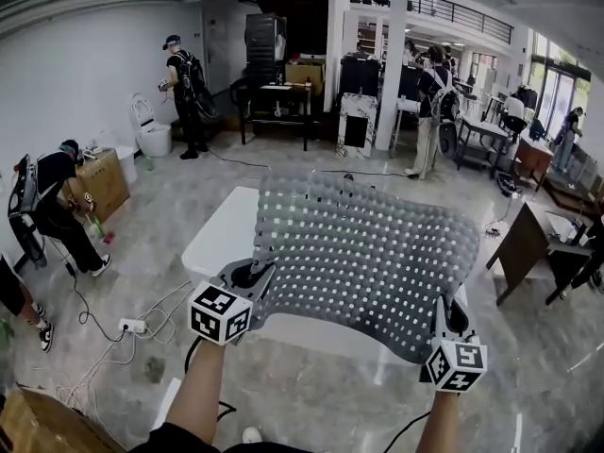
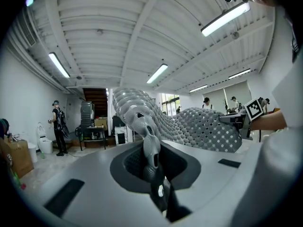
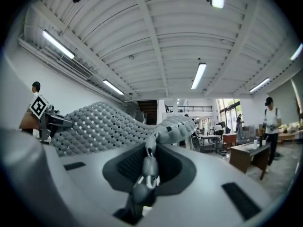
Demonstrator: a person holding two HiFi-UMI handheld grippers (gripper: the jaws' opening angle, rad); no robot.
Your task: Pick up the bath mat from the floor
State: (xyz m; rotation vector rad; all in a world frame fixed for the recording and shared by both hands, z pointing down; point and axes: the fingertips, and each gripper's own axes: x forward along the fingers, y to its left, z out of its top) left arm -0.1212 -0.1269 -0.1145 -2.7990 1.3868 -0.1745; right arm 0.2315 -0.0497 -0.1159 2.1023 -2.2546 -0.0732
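The fingers of the left gripper (image 1: 253, 276) and right gripper (image 1: 444, 311) clamp the grey perforated rubber bath mat (image 1: 368, 253), evidently limp and light, at its 7 and 5 o'clock corners.

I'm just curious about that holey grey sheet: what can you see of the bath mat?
The bath mat is a pale grey, rubbery-looking sheet covered in rows of small holes and rounded bumps. It is off the floor, spread wide and sagging in waves. The left gripper pinches its near left corner, the right gripper its near right corner, each shut on the edge. It hangs over a white platform; whether its far edge touches that is unclear.
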